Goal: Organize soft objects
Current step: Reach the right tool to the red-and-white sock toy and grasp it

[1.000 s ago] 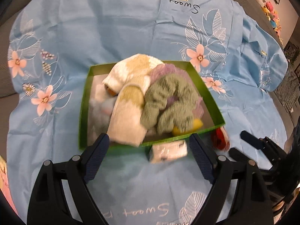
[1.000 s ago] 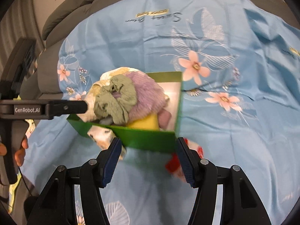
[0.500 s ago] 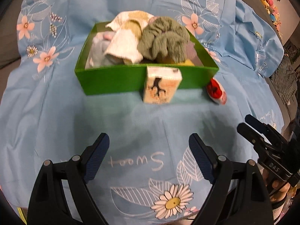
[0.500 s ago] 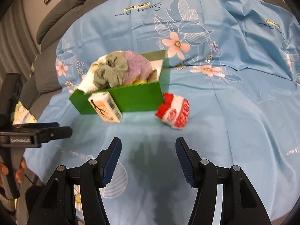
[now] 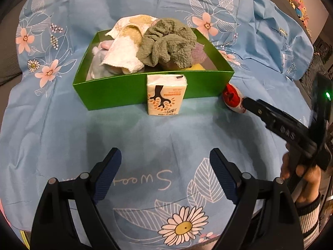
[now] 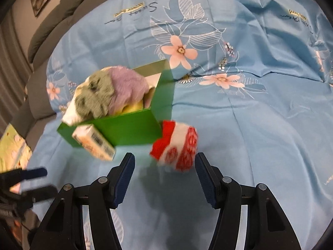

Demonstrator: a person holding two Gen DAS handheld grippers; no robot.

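The right gripper (image 6: 164,175) has its jaws apart with nothing between them. The red and white sock (image 6: 175,145) lies rolled up on the blue cloth (image 6: 260,125), just ahead of its fingertips and a little toward the right finger. This placement suggests that the sock is the next thing to be taken, because it is still outside the box.

The left gripper (image 5: 165,173) is also released, its jaws wide and empty. It hangs well short of the green box (image 5: 116,88), which lies straight ahead of it. The tissue pack (image 5: 165,94) stands upright in front of the box, against its near wall or just beside it, and ahead of the left fingers. It seems to wait for its turn too.

The box is already quite full. It holds a green fuzzy cloth (image 5: 168,41) on top, a cream towel (image 5: 124,50) to the left of it, a purple fluffy piece (image 6: 129,85) behind, and something yellow (image 5: 197,67) at the near right corner. The pile rises above the rim, so the sock probably must be pressed into a gap.
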